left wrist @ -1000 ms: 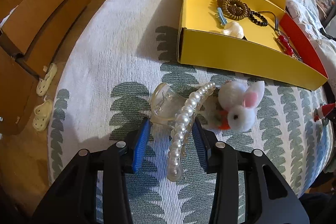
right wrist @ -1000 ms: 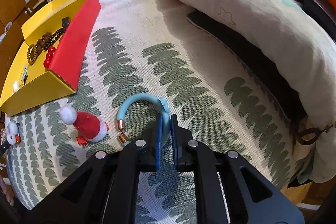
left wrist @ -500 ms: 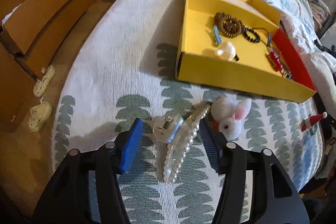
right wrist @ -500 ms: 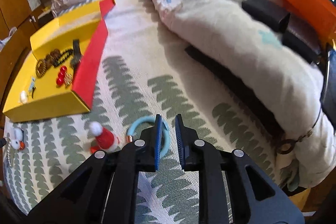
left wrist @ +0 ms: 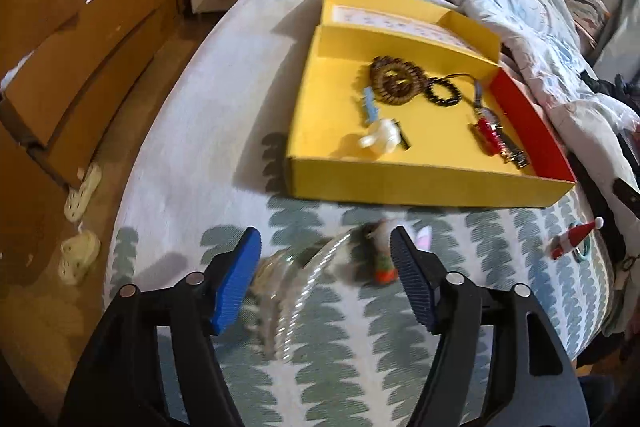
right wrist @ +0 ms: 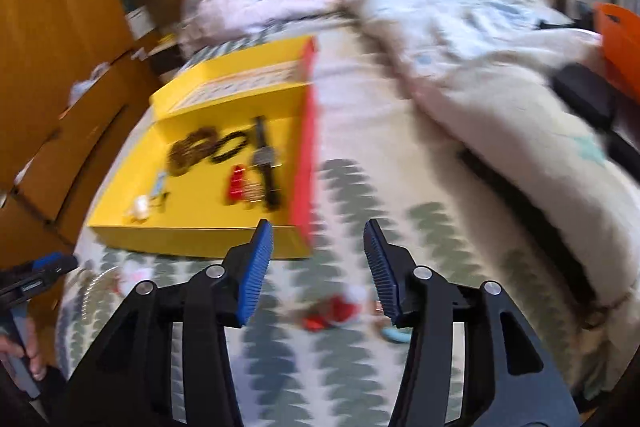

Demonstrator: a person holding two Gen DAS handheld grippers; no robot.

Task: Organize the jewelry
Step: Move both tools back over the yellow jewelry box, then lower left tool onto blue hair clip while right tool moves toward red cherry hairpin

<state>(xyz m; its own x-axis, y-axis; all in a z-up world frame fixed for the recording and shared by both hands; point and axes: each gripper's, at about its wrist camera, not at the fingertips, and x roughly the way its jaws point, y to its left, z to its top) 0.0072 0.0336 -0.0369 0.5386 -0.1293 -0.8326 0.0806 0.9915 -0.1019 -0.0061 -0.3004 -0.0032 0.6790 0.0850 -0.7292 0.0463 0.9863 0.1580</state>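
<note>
Left gripper [left wrist: 325, 281] wide, straddling pearl clip [left wrist: 296, 287] for pickup; right gripper [right wrist: 318, 269] wide, empty; yellow box [left wrist: 420, 183] receives jewelry.

Yellow box [left wrist: 420, 183] – red side wall; bedspread [left wrist: 192, 131] – white, grey-green leaf pattern; blue finger pads [left wrist: 236, 283]; brown bead bracelet [left wrist: 396, 85].

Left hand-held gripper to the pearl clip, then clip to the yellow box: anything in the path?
Nothing visible. The left hand-held gripper is open with the blurred pearl clip between its fingers. The bunny clip sits just beside the right finger. Between clip and yellow box is bare bedspread; only the box's low front wall to clear.
</note>
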